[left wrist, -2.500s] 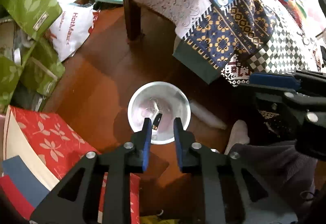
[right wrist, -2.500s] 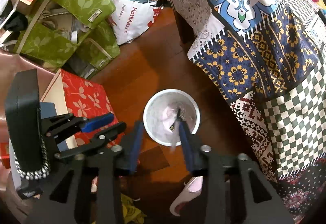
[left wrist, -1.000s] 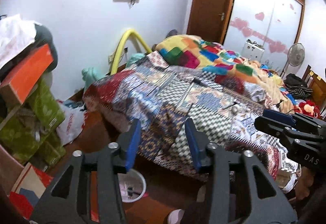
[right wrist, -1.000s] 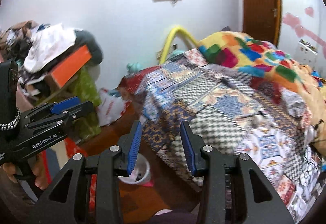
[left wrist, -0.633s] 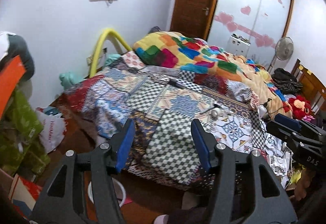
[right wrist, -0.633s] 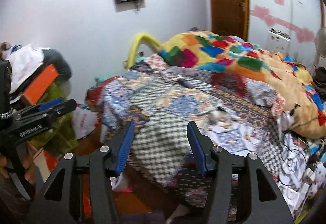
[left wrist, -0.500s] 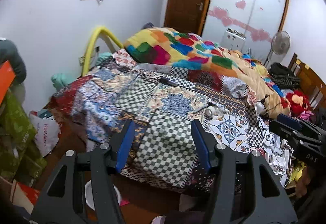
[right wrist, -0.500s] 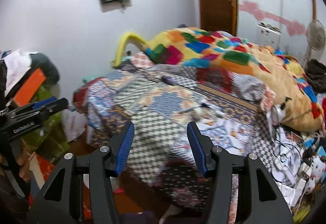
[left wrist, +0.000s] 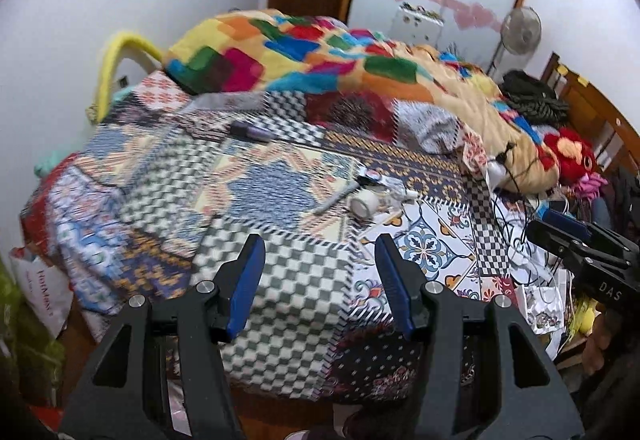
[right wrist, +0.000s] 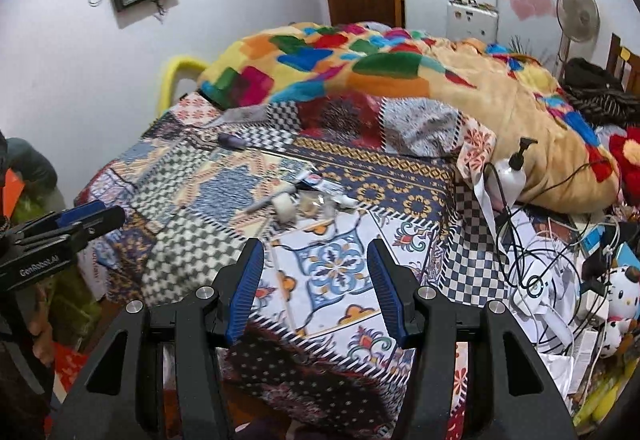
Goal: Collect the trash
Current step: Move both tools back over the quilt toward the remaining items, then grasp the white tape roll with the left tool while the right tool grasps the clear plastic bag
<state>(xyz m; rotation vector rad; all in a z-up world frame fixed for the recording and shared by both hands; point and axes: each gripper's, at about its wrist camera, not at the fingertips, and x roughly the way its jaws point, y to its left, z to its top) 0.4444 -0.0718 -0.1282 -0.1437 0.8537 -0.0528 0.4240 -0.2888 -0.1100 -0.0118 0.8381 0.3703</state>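
A small heap of litter lies on the patchwork bed cover [left wrist: 280, 280]: a tape roll [left wrist: 364, 203] [right wrist: 285, 211], a pen [left wrist: 335, 198] [right wrist: 262, 204], a printed wrapper [right wrist: 320, 181] and crumpled clear plastic [right wrist: 316, 205]. Farther back lies a purple marker [left wrist: 251, 131] [right wrist: 232, 141]. My left gripper [left wrist: 320, 268] [right wrist: 80, 217] hangs open and empty over the bed's near corner, short of the heap. My right gripper [right wrist: 316, 272] [left wrist: 560, 236] is open and empty too, above the tile-patterned patch just before the heap.
A bright patchwork blanket [right wrist: 400, 79] is piled at the back of the bed. A pump bottle [right wrist: 514, 171], tangled cables [right wrist: 536, 264], papers and a plush toy [right wrist: 620, 296] crowd the right side. Green bags [left wrist: 24, 328] stand at the left, and a fan [right wrist: 578, 15] beyond.
Both grippers rose from over the white bin on the floor and swung right toward the bed. Their jaws opened wider. The bin has dropped out of sight.
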